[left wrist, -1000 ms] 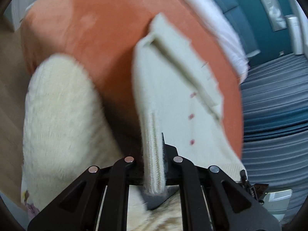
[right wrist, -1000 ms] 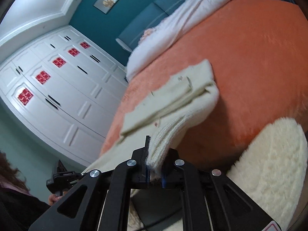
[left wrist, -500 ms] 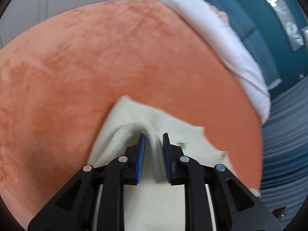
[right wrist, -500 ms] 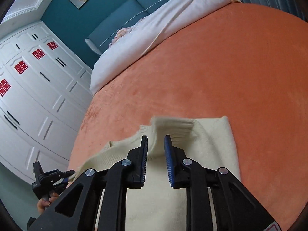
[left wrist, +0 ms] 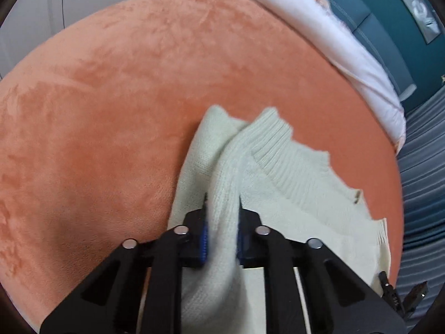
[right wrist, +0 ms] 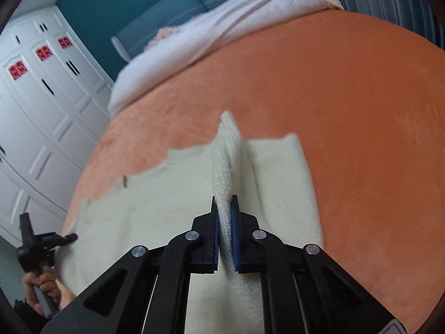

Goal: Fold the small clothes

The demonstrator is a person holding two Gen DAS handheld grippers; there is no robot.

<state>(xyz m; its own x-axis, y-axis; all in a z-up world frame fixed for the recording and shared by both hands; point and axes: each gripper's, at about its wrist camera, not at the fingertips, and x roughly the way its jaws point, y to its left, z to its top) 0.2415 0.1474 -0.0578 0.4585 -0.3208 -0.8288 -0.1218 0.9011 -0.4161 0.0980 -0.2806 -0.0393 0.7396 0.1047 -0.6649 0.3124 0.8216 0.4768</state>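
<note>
A small cream knitted cardigan [left wrist: 292, 194] lies on an orange velvet bed cover [left wrist: 125, 97]. My left gripper [left wrist: 222, 203] is shut on a raised fold of the cardigan's left part, with ribbed trim [left wrist: 278, 150] just ahead. In the right wrist view my right gripper [right wrist: 224, 204] is shut on a raised ridge of the same cardigan [right wrist: 167, 194], which spreads flat to both sides on the cover [right wrist: 361, 111]. The left gripper [right wrist: 39, 246] and the hand holding it show at the lower left there.
A pale pink duvet [right wrist: 222, 33] lies bunched at the head of the bed against a teal headboard [right wrist: 172, 5]. White wardrobe doors [right wrist: 41, 105] stand left of the bed. Grey striped curtain [left wrist: 422, 194] is on the right in the left wrist view.
A second ago both grippers held the cardigan up in the air over the bed edge. They have carried it forward and laid it down on the orange cover, still pinching folds.
</note>
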